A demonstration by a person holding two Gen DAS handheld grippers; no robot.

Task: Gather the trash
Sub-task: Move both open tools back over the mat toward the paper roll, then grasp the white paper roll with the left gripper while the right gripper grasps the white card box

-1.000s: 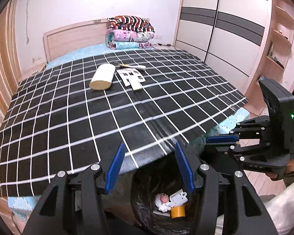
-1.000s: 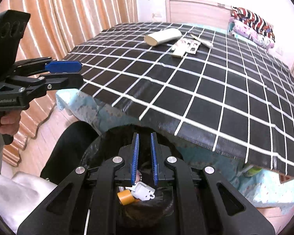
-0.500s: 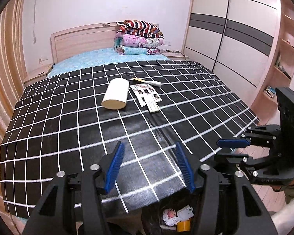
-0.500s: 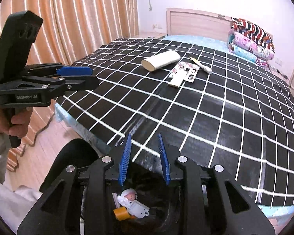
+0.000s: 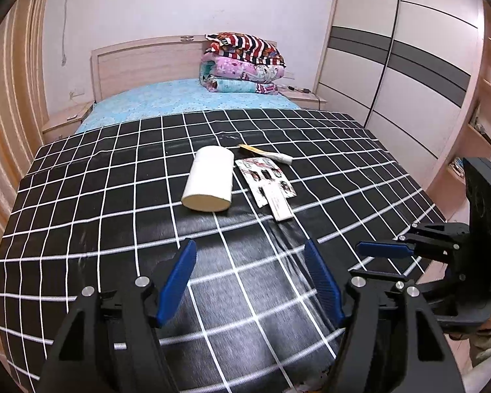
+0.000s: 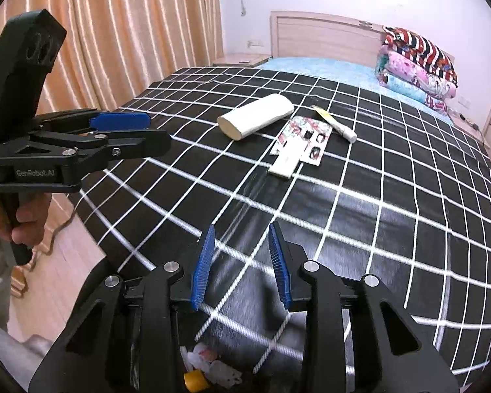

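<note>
On the black checked bedspread (image 5: 114, 216) lie a white roll (image 5: 209, 179), a printed flat packet (image 5: 265, 180) with a white strip (image 5: 280, 206) on it, and a thin tube (image 5: 266, 154). They also show in the right wrist view: the roll (image 6: 257, 116), the packet (image 6: 306, 139), the tube (image 6: 335, 124). My left gripper (image 5: 250, 255) is open and empty, above the bed's near part. My right gripper (image 6: 240, 239) is open and empty; it also shows in the left wrist view (image 5: 386, 255). A black trash bag (image 6: 209, 366) with litter sits below it.
Folded blankets (image 5: 242, 64) are stacked by the headboard (image 5: 140, 62). A wardrobe (image 5: 402, 55) stands on the right, with shelves (image 5: 487, 104) beyond it. Curtains (image 6: 121, 32) hang along the left side. The left gripper shows in the right wrist view (image 6: 124, 131).
Both grippers have risen from over the trash bag and moved forward over the bed. The right gripper's jaws have opened from nearly shut. The trash on the bed looks closer.
</note>
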